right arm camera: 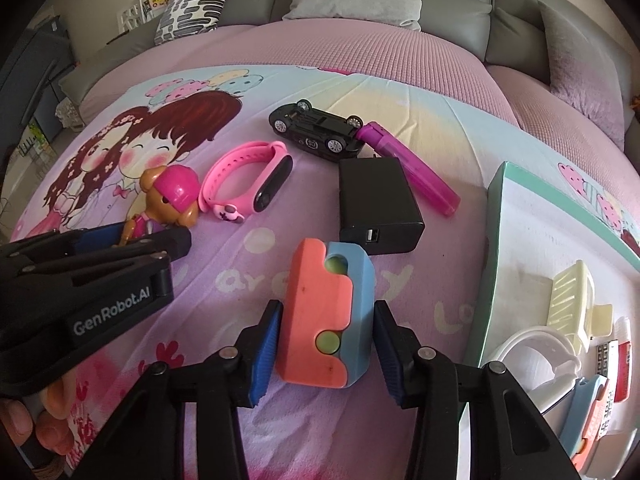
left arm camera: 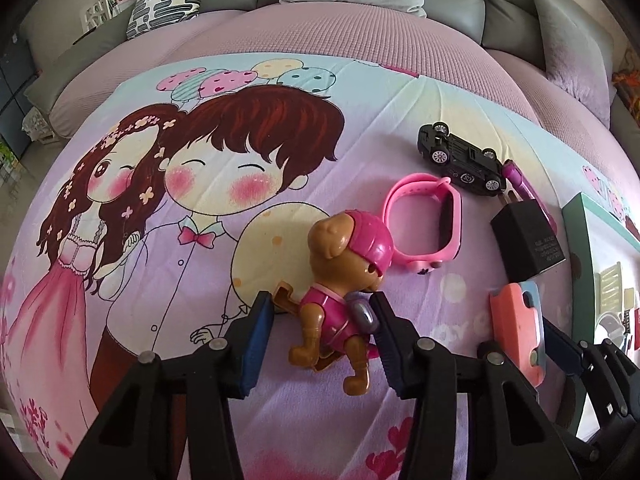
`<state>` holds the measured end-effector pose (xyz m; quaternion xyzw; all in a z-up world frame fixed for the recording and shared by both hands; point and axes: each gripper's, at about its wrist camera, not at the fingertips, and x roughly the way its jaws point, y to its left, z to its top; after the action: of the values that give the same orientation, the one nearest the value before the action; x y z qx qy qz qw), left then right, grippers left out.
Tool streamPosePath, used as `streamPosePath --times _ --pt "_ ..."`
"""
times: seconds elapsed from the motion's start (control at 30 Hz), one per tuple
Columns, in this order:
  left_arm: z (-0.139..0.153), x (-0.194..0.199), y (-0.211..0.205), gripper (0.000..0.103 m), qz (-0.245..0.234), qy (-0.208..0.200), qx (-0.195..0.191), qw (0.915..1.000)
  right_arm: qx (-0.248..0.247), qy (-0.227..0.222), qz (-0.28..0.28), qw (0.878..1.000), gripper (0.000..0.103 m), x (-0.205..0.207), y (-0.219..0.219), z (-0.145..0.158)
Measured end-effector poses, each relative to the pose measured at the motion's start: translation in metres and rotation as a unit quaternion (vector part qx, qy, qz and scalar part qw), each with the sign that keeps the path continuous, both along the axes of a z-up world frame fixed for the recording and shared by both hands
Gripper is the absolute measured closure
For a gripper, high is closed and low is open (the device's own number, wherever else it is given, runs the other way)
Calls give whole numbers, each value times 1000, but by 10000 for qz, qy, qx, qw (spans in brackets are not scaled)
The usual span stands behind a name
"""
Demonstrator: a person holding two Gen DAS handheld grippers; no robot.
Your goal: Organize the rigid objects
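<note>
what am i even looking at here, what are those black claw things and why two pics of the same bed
The black claws are hand-held tongs, one in each of a person's hands, each carrying a wide-angle camera that looks along its fingers. That gives two pictures of the same printed bedspread.

The left one's view shows the left tongs closed around a toy puppy in a pink cap. The right one's view shows the right tongs gripping an orange and blue block.

Still lying loose: a pink wristband, a black charger, an overturned black toy car and a purple lighter. A white box at the right already holds some small items.
</note>
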<state>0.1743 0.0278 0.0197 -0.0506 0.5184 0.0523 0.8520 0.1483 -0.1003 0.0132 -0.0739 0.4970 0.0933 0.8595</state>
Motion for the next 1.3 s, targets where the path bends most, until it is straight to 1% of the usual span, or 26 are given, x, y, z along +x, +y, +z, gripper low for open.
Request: streamPosePath --times 0.1,0.2,0.33,0.4,0.53,0.67,0.9,1.1,1.23,1.3 --pt "0 0 0 52 -6 -10 3 10000 69 -14 -39 10000 56 0 -2 1" --pt "1 0 -2 52 -42 -25 84 10000 192 -33 -102 9998 57 0 -6 3" --pt "2 -2 1 53 -10 -83 -10 10000 345 -53 -136 9993 57 0 -8 7" --pt "5 -4 3 53 40 -152 -35 9999 439 -79 -123 9989 57 -1 -9 10" --pt "14 -6 4 53 30 -242 -38 9997 391 -76 -70 9992 57 -3 -8 11" --pt "21 -7 5 53 29 -316 -33 9995 634 -214 -117 9977 57 -7 -14 23" --pt "42 -14 8 53 27 -583 -53 9983 688 -477 -183 9963 57 -12 -21 43" --pt "60 -17 2 53 -93 -855 -105 9962 693 -537 -216 9959 57 -13 -28 51" --pt "66 -15 -14 53 -350 -935 -206 9948 612 -629 -364 9955 57 -15 -43 59" --pt "72 -15 -24 53 -517 -1019 -283 9931 559 -680 -528 9947 57 -14 -55 63"
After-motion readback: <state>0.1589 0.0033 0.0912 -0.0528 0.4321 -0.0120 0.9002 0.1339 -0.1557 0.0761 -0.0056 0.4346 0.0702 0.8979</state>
